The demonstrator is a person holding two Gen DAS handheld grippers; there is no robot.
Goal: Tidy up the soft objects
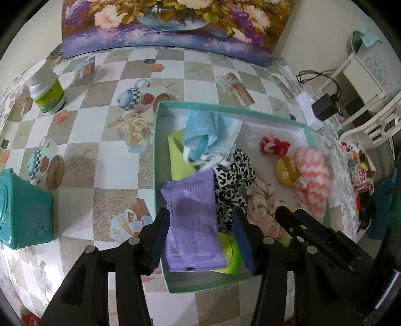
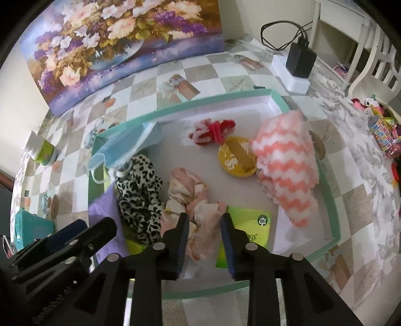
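A shallow teal-rimmed box (image 1: pixel 226 108) (image 2: pixel 333 200) holds soft things: a light blue cloth (image 1: pixel 208 135) (image 2: pixel 130 145), a leopard-print scrunchie (image 1: pixel 233 180) (image 2: pixel 140 198), a pink scrunchie (image 1: pixel 260 205) (image 2: pixel 193 200), a pink-and-white chevron cloth (image 1: pixel 313 175) (image 2: pixel 288 165), a red-and-white tie (image 1: pixel 273 146) (image 2: pixel 213 130) and a yellow round item (image 1: pixel 285 169) (image 2: pixel 236 156). My left gripper (image 1: pixel 200 225) is open with a purple packet (image 1: pixel 193 220) between its fingers, over the box's near left corner. My right gripper (image 2: pixel 204 240) is open around the pink scrunchie.
A white-and-green bottle (image 1: pixel 47 92) stands at the left, a teal box (image 1: pixel 22 208) nearer. A flower painting (image 1: pixel 173 22) leans at the back. A charger on a white block (image 2: pixel 298 65) sits at back right. Green packets (image 2: pixel 248 225) lie in the box.
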